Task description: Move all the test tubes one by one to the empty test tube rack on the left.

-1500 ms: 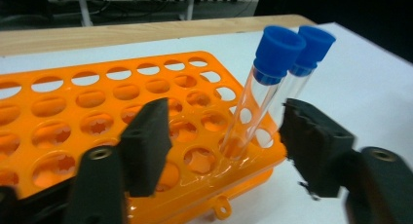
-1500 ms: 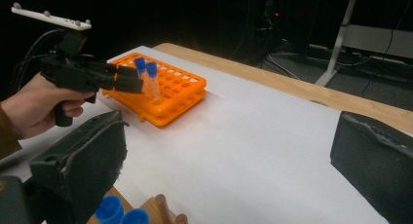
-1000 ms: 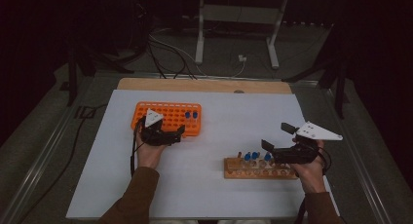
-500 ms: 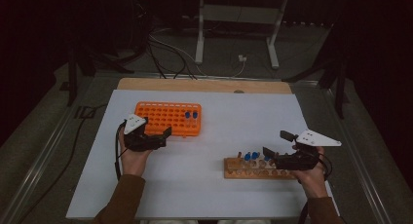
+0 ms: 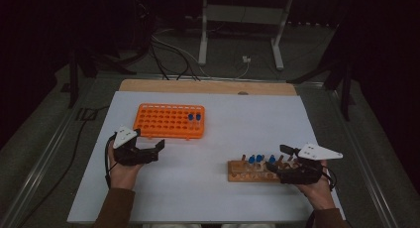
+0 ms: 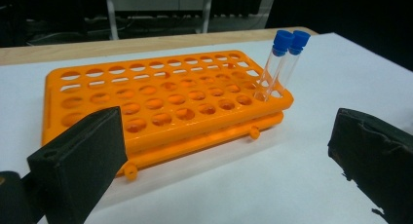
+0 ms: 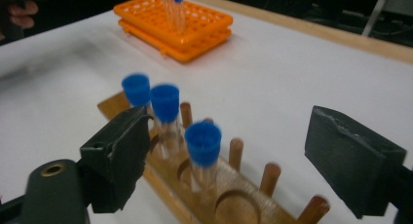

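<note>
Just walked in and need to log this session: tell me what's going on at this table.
A person holds a tool in each hand over a white table. The left tool is open and empty, near the orange tube rack, which holds two blue-capped tubes at one end. The right tool is open at the wooden rack, its jaws on either side of three blue-capped tubes standing there, gripping none.

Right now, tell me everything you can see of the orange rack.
The orange rack looks like moulded plastic: a flat rectangular tray in two stacked layers, its top a grid of round holes, with small pegs along one long edge. It lies flat on the white table toward the far left. Nearly all holes are empty; two clear tubes with blue caps stand side by side near one end, leaning slightly. The left gripper is near it, not touching.
</note>
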Motion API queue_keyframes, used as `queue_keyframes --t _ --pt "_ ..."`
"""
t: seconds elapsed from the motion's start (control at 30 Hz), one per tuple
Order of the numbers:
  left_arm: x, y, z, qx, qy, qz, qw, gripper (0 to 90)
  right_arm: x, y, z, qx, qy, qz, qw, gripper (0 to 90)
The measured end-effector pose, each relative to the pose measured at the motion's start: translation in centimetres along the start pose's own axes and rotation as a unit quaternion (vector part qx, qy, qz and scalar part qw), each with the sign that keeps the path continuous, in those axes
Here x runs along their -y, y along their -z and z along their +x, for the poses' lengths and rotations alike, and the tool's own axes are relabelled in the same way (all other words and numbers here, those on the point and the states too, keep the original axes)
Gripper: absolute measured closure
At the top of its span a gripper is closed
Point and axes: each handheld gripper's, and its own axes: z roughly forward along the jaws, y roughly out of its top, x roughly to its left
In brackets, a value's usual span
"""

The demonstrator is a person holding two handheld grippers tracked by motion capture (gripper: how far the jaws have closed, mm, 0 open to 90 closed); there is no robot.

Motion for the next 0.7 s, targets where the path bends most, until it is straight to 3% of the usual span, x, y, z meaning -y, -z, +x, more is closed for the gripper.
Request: queue_keyframes --t 0.1,0.27,0.5,0.7 --pt "0.2 0.3 0.0 0.007 0.0 0.001 1.0 1.1 0.5 -0.2 0.2 -0.004 0.001 0.009 0.9999 24.2" --pt "0.2 0.6 -0.2 0.009 -0.008 -0.009 0.9999 1.1 1.2 -0.5 0.5 -0.021 0.017 0.022 0.9994 49.2" --pt "0.2 0.7 -0.5 0.012 -0.013 -0.005 0.9998 1.2 1.4 -0.8 0.9 -0.025 0.036 0.022 0.9988 73.8" --pt "0.3 0.7 -0.7 0.012 -0.018 -0.006 0.9997 1.2 1.4 -1.0 0.9 -0.027 0.037 0.022 0.9987 76.8"
